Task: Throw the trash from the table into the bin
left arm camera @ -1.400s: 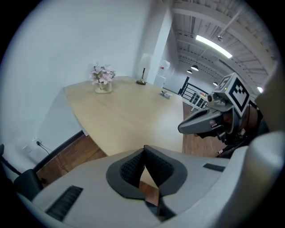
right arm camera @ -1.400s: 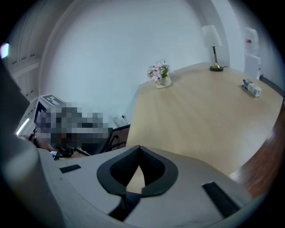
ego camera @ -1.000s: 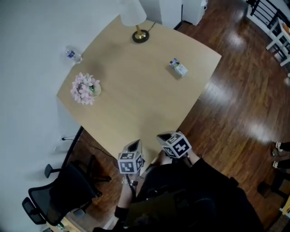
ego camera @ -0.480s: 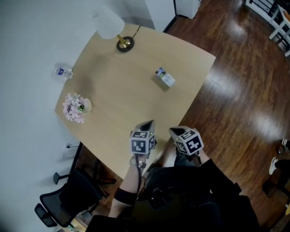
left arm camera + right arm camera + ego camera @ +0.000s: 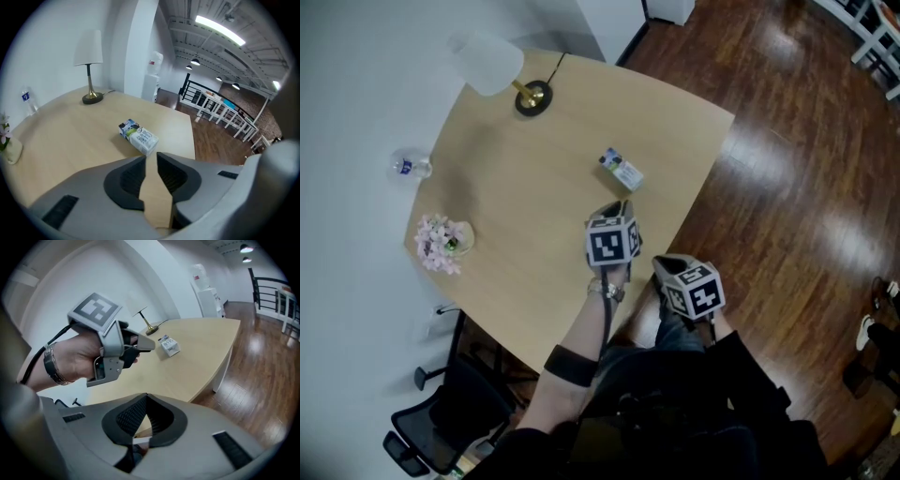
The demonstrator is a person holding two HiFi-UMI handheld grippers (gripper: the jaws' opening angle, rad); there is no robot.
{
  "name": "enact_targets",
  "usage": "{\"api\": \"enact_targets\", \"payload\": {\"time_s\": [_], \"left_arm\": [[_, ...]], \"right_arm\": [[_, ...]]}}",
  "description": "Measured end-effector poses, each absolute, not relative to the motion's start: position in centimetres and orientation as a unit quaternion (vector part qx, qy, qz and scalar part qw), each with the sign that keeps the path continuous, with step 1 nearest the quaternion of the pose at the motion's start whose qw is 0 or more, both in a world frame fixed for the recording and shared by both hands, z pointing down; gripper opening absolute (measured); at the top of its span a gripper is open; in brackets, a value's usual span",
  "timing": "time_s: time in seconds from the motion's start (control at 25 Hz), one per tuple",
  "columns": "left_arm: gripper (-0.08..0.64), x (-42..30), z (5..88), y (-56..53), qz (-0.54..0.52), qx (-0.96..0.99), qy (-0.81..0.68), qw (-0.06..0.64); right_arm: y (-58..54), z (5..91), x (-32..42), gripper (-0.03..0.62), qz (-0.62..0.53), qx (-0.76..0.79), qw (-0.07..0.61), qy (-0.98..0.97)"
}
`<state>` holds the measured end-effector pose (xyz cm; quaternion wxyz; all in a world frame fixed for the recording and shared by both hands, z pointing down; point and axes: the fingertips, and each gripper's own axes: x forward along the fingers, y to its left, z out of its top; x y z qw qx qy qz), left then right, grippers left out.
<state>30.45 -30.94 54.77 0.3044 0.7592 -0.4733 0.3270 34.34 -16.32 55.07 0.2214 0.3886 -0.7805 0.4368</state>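
The table [image 5: 516, 216] fills the middle of the frame. Below centre, the left tool [image 5: 622, 210] has jaws just parting a sliver, nothing between them, likely readying a grab. The right tool [image 5: 667, 267] beside it is pressed together, idle. The carton [image 5: 622, 170] lies just above the left tool.

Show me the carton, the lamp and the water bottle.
carton [image 5: 622, 170]: head view, its top face.
lamp [image 5: 488, 64]: head view, the white shade.
water bottle [image 5: 411, 166]: head view, its labelled middle.
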Motion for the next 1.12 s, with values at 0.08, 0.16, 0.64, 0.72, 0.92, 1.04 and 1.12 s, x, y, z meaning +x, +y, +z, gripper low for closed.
{"api": "enact_targets", "payload": {"time_s": [0.08,0.16,0.64,0.72,0.92,1.04,1.12], "left_arm": [[0.199,31.6,55.2,-32.6,0.321,0.747,-0.489,0.317],[0.4,32.4,56.0,-34.0,0.315,0.731,-0.504,0.337],[0.465,31.0,60.0,-39.0,0.348,0.652,-0.579,0.344],[0.451,30.9,60.3,-39.0,0.352,0.653,-0.576,0.344],[0.371,33.1,61.2,-38.1,0.324,0.678,-0.526,0.398],[0.362,32.9,61.4,-37.6,0.335,0.687,-0.51,0.394],[0.354,32.6,61.2,-37.4,0.335,0.694,-0.504,0.39]], "right_arm": [[-16.6,55.2,34.6,0.008,0.438,0.387,0.223,-0.78],[-17.0,55.4,34.8,0.008,0.439,0.386,0.225,-0.779],[-17.4,56.4,35.5,0.008,0.461,0.394,0.212,-0.767],[-17.1,56.6,36.0,0.008,0.461,0.398,0.215,-0.763],[-16.7,57.1,36.9,0.008,0.47,0.404,0.215,-0.755],[-16.7,57.3,36.9,0.009,0.47,0.403,0.217,-0.755],[-16.7,57.3,36.6,0.008,0.467,0.402,0.219,-0.756]]}}
